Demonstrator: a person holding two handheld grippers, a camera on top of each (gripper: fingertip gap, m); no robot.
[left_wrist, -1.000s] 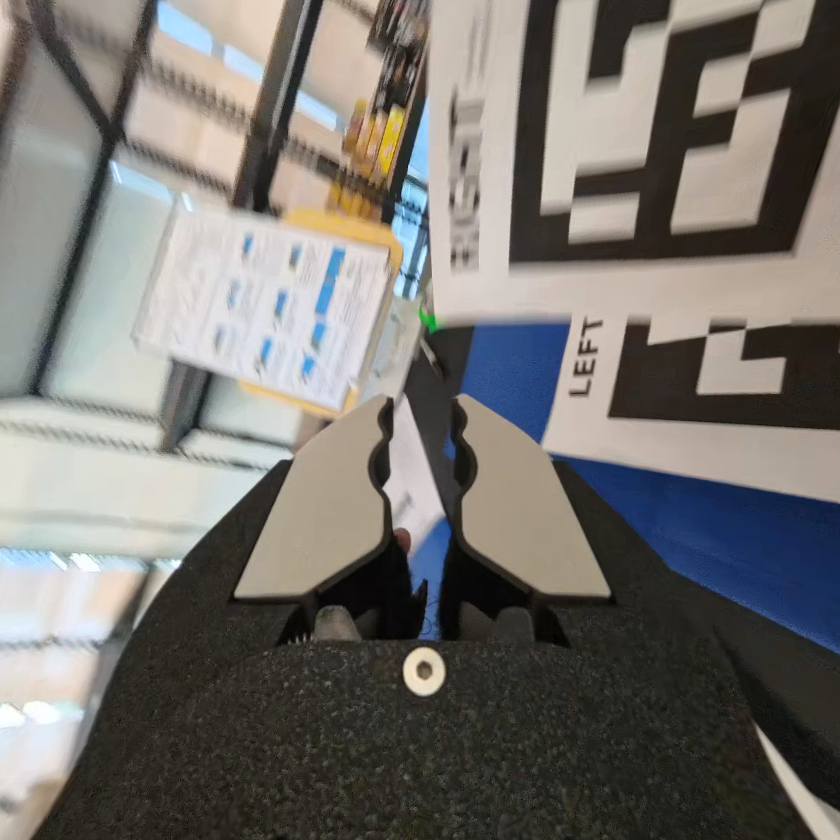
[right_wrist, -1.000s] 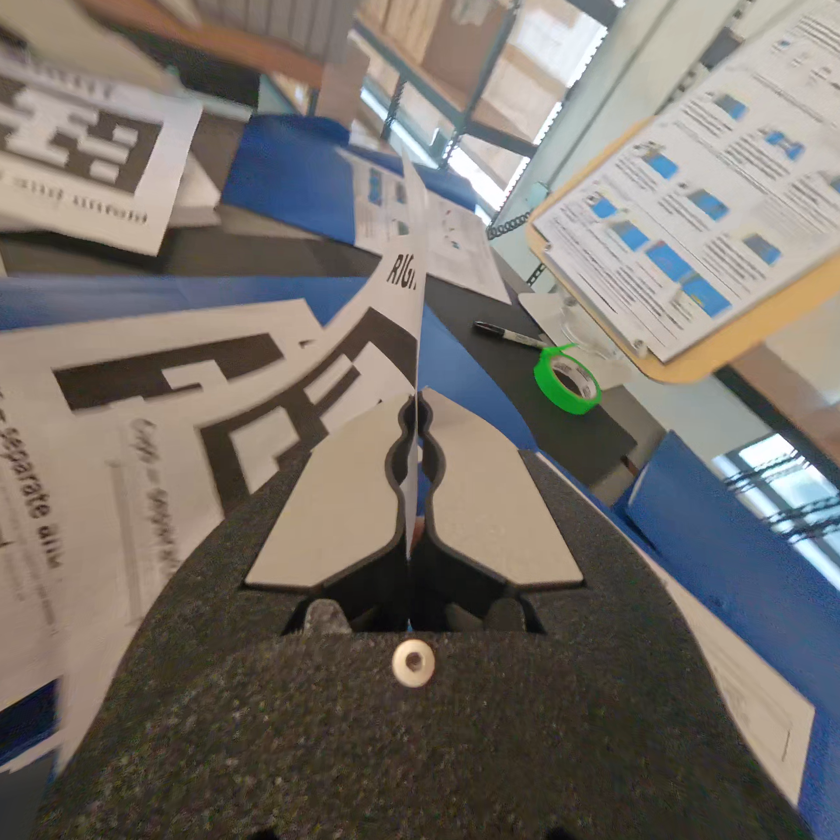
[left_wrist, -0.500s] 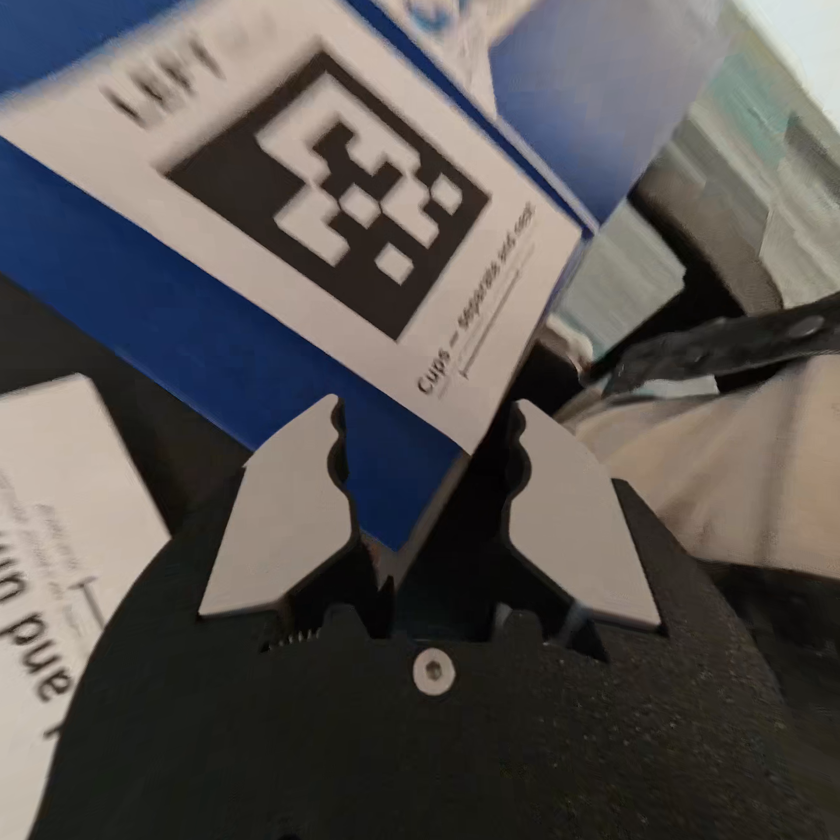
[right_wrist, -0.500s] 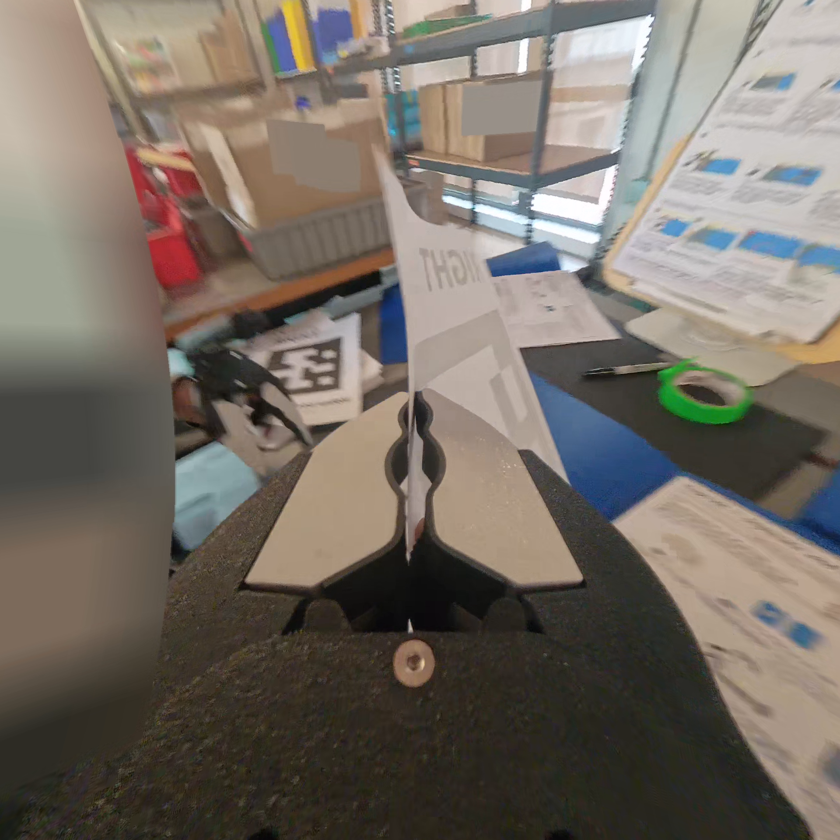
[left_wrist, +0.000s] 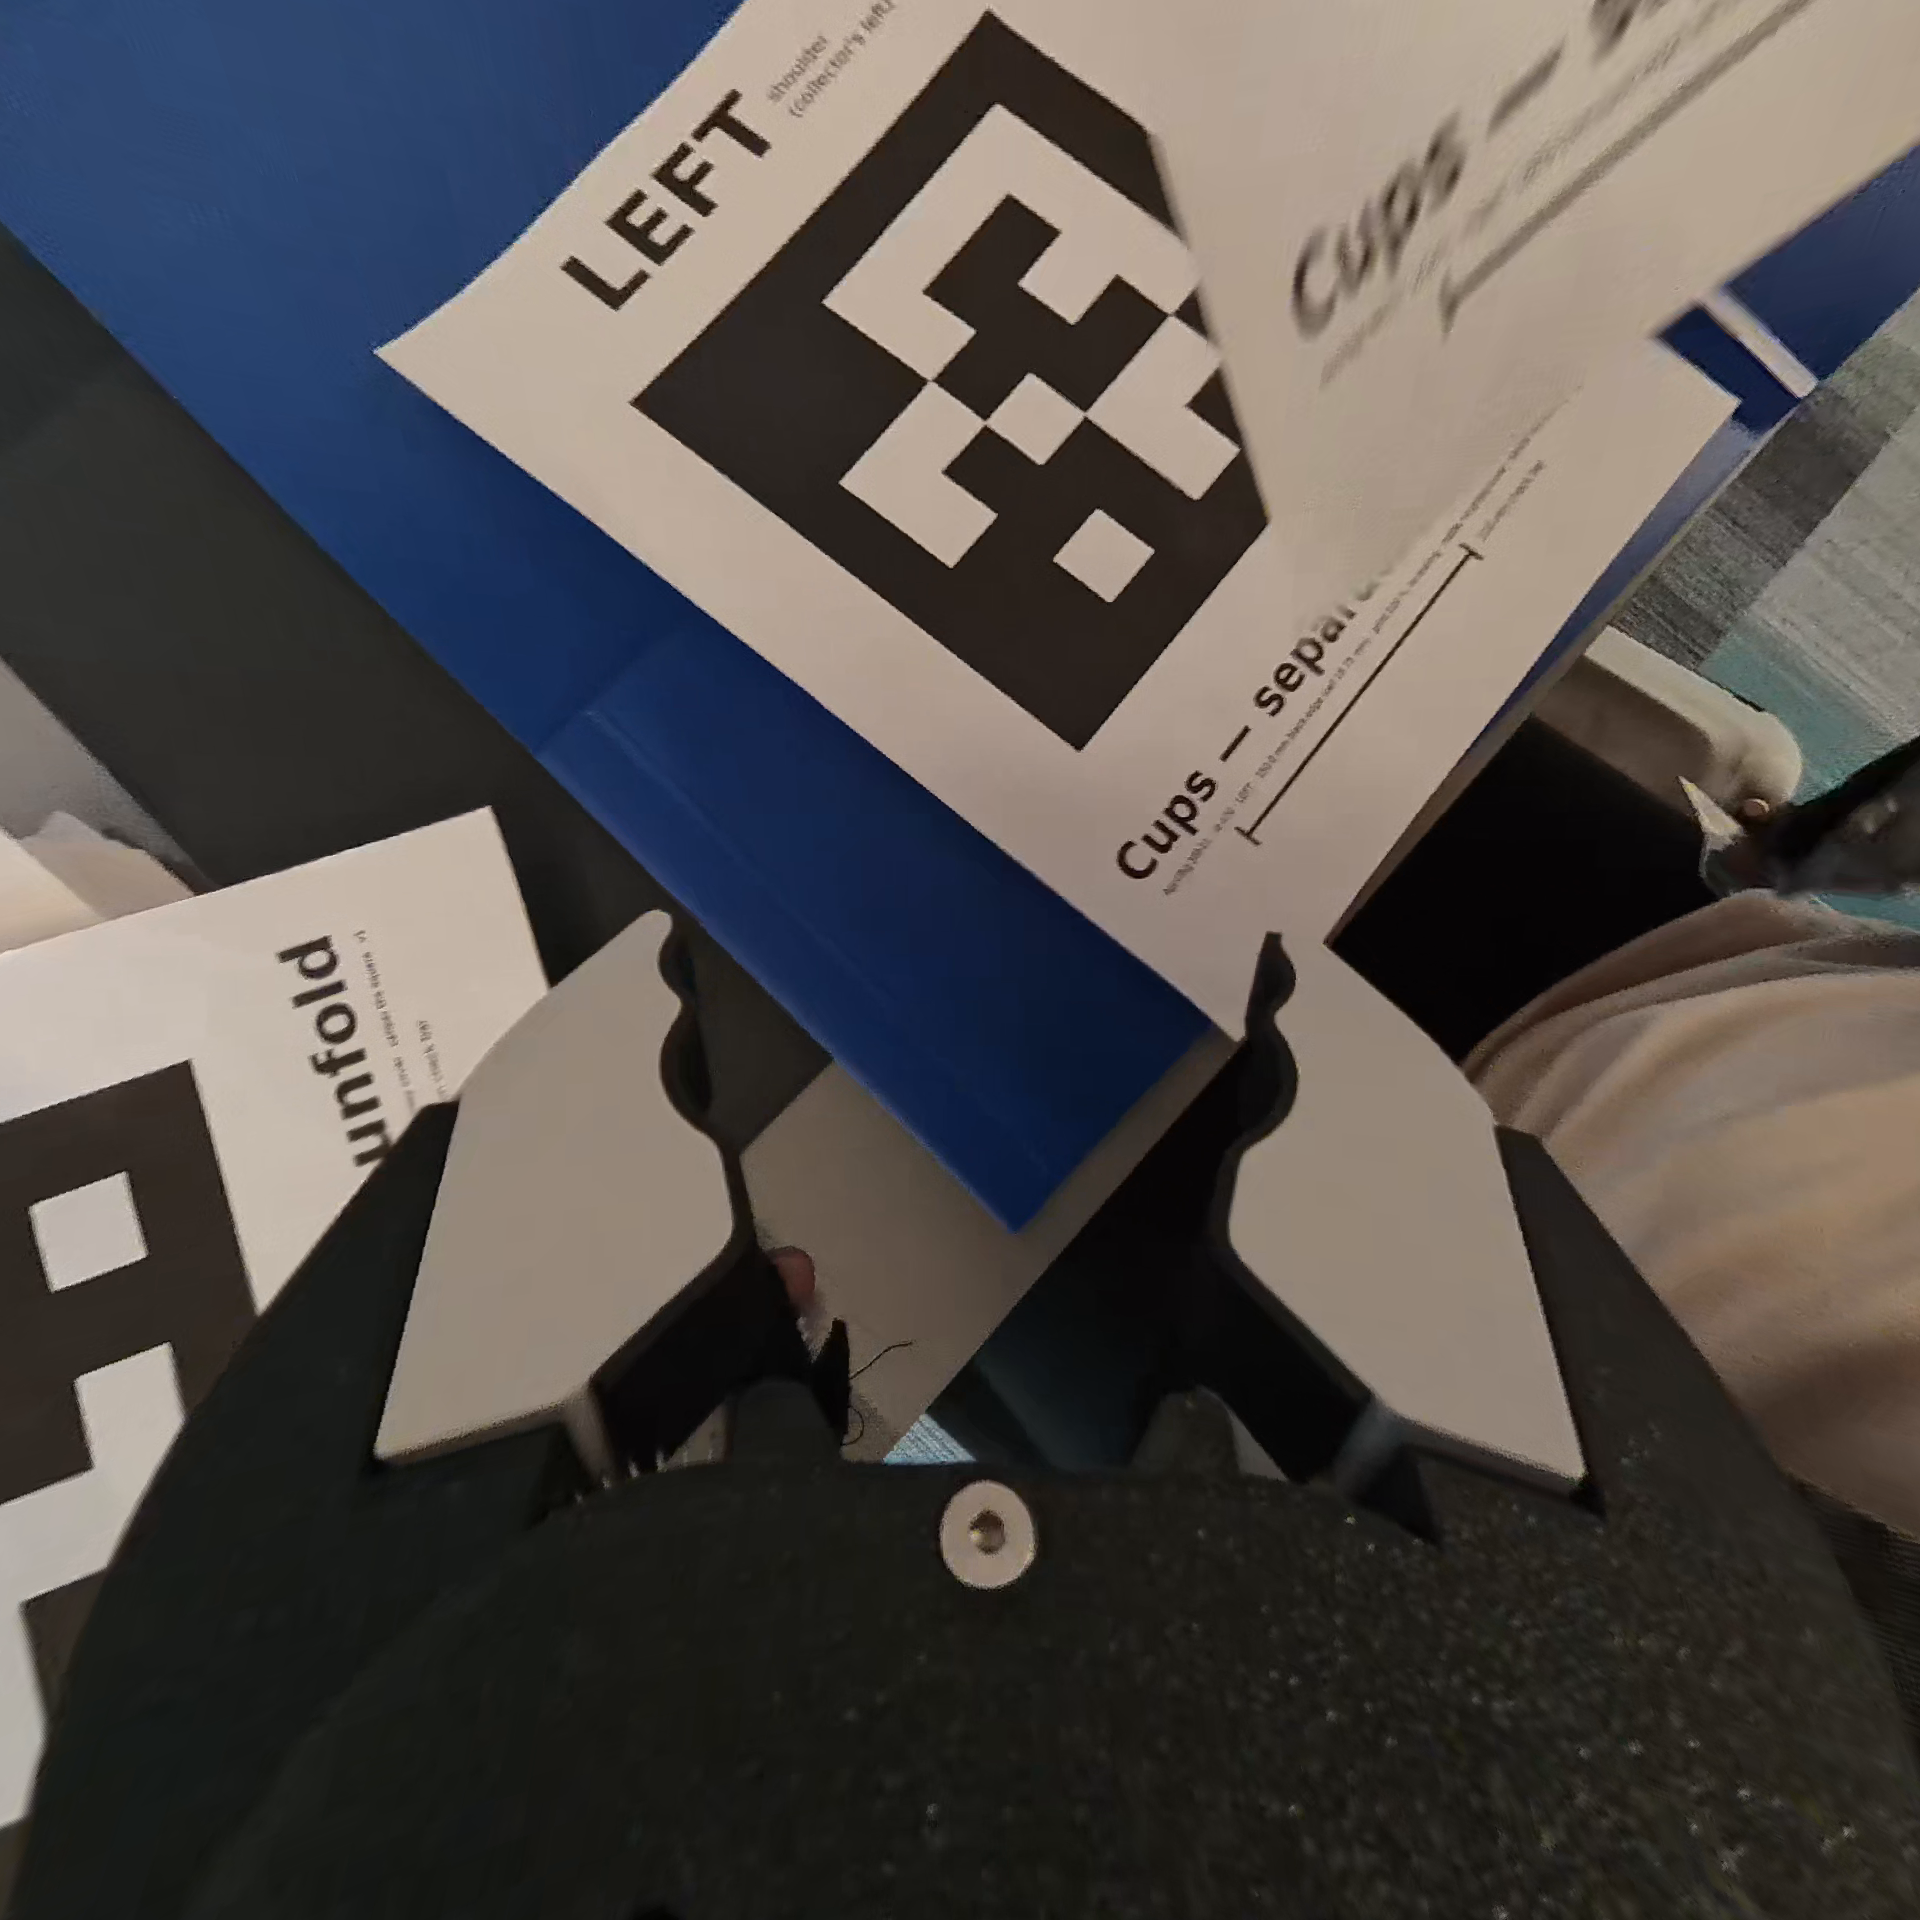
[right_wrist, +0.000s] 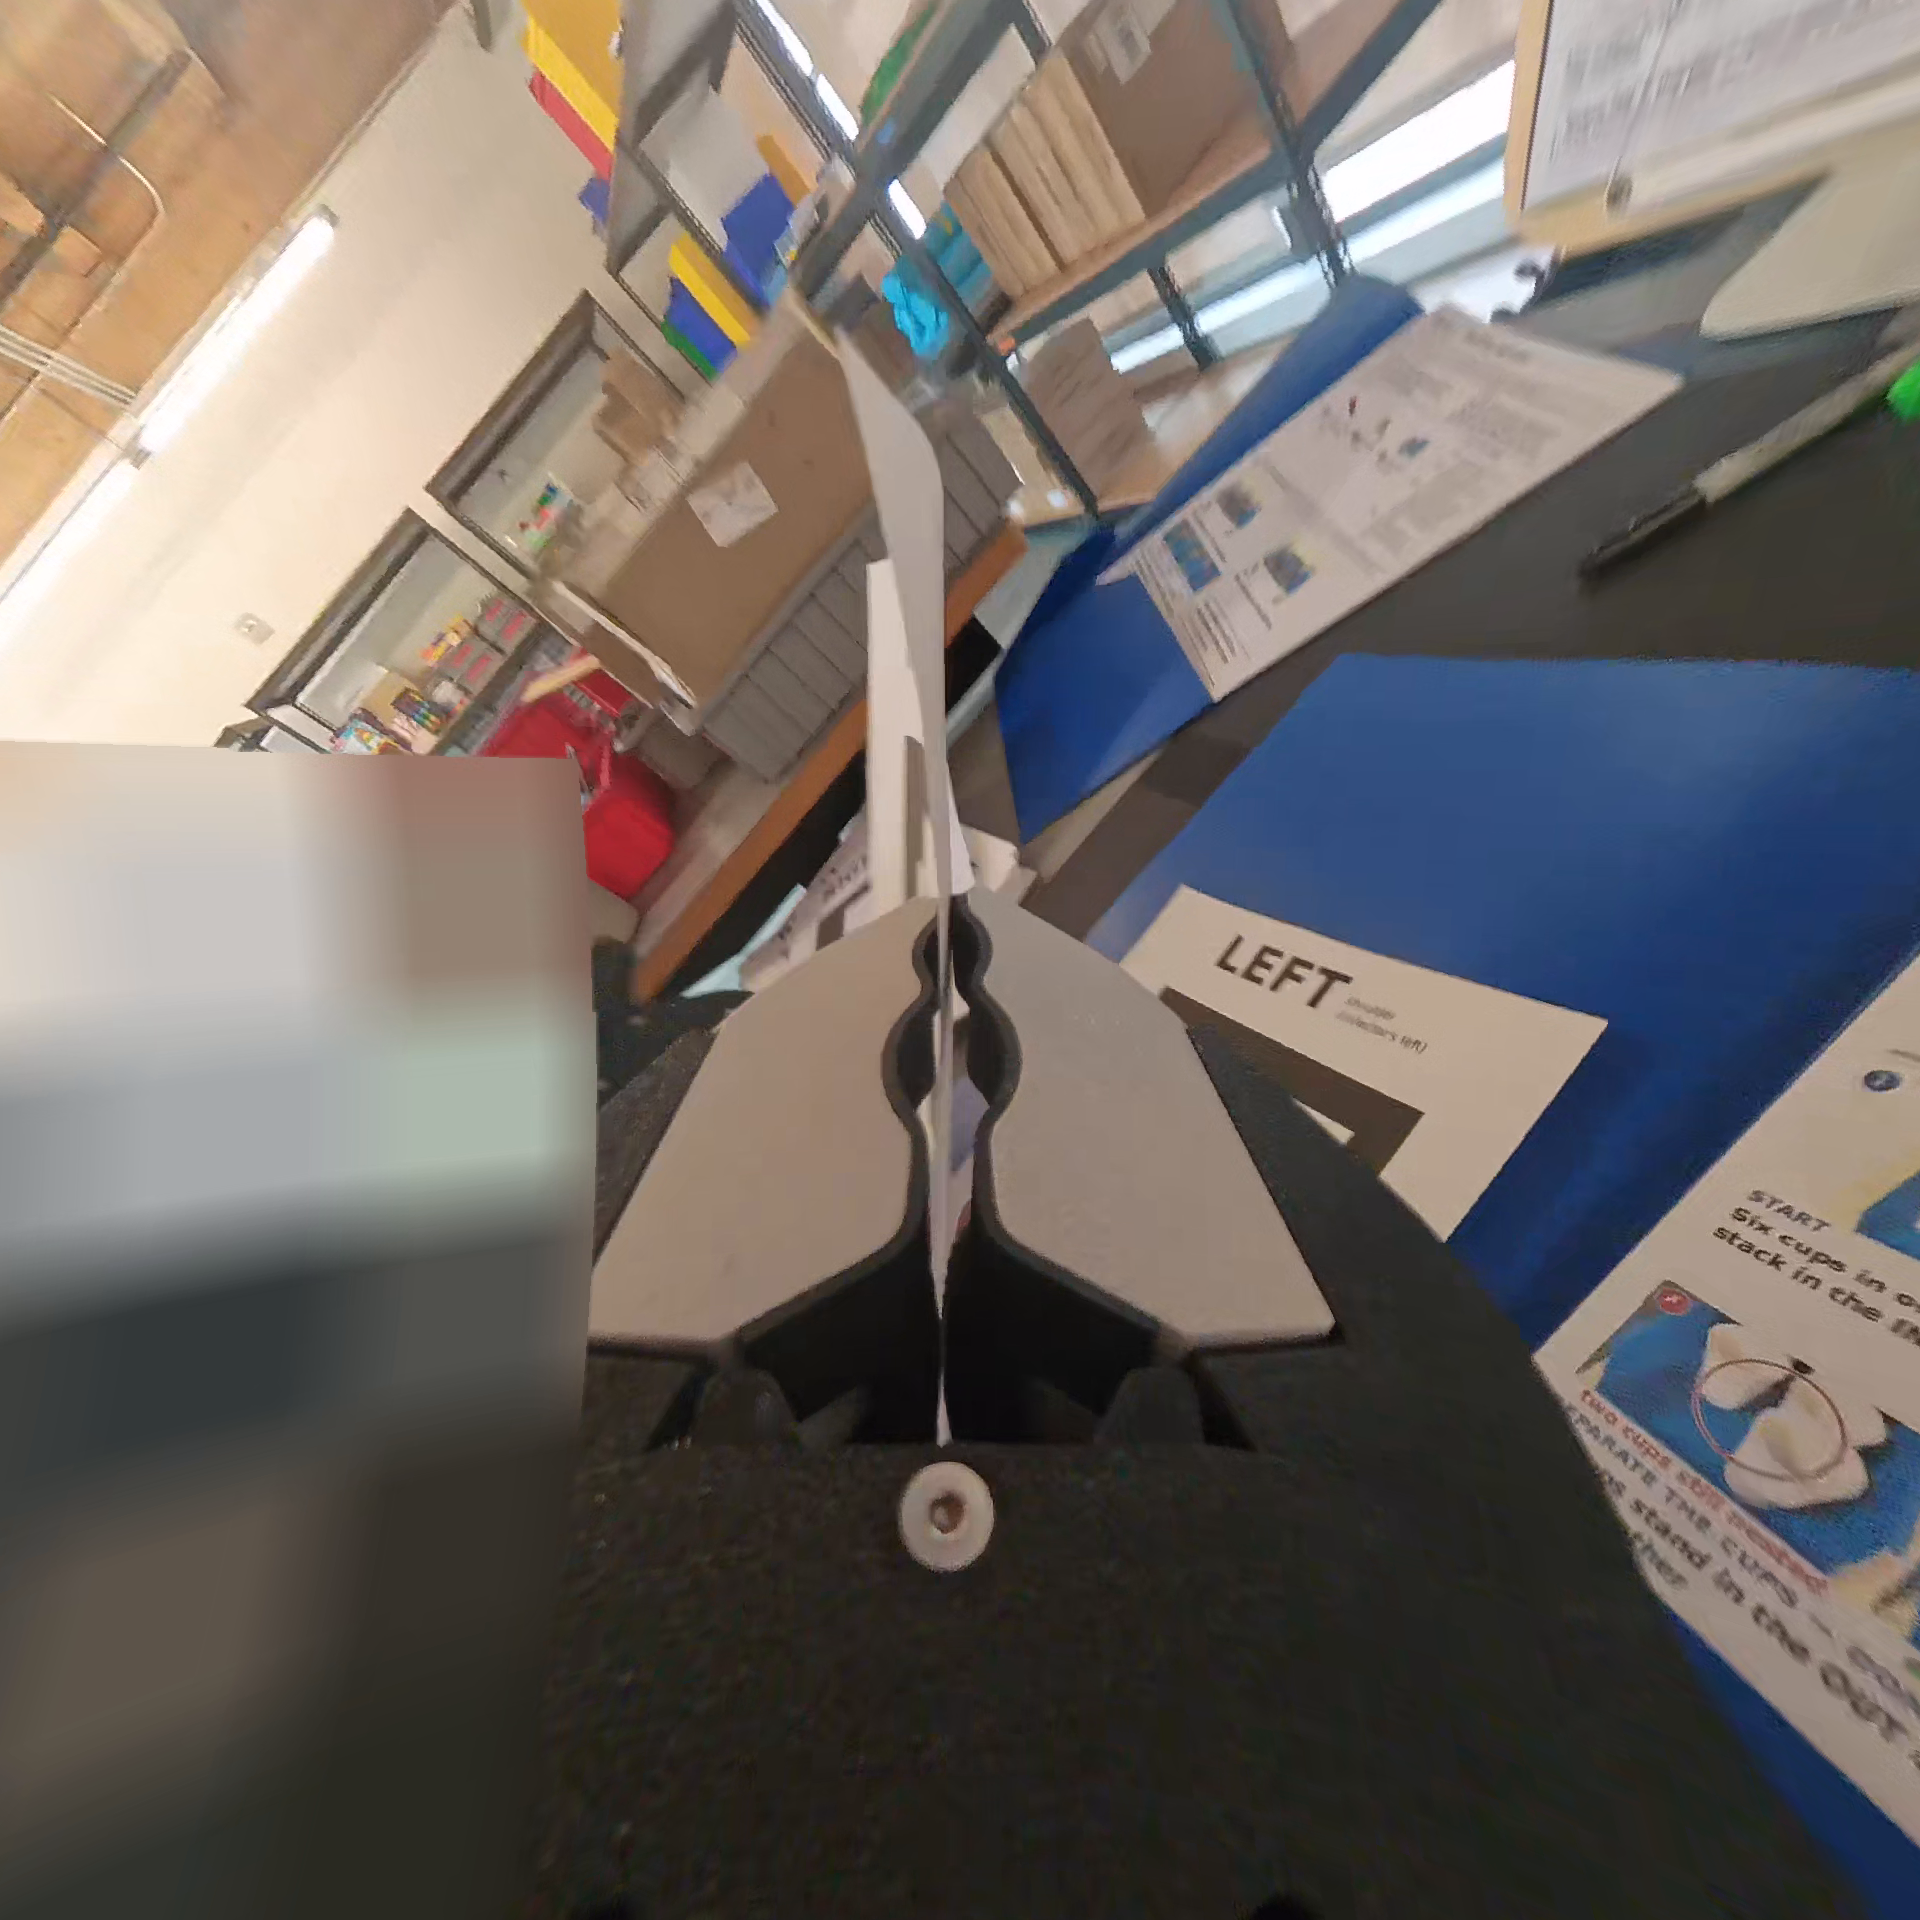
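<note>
My right gripper (right_wrist: 951, 920) is shut on a white paper sheet (right_wrist: 904, 623). I see the sheet edge-on, and it stands up and away from the fingers over the table. My left gripper (left_wrist: 966, 935) is open and empty, low over the near corner of a blue mat (left_wrist: 852, 935). A white sheet with a black square marker (left_wrist: 997, 436) lies flat on that mat just ahead of the left fingers; it also shows in the right wrist view (right_wrist: 1361, 1049). A blurred printed sheet (left_wrist: 1455, 208) hangs in the air at the upper right of the left wrist view.
A second marker sheet (left_wrist: 260, 1060) lies left of the left gripper. A person's beige-clad leg (left_wrist: 1683, 1091) is at the right. On the black table are an illustrated instruction sheet (right_wrist: 1787, 1382), another blue mat with a printed page (right_wrist: 1382, 457), a black marker pen (right_wrist: 1652, 520) and green tape (right_wrist: 1907, 384). Shelving stands behind. My hands' fingertips stand some 30 cm from each other.
The left gripper swung down from facing the shelves to the table and opened wide. The right gripper, still shut on the sheet, rose and tilted up toward the shelves.
</note>
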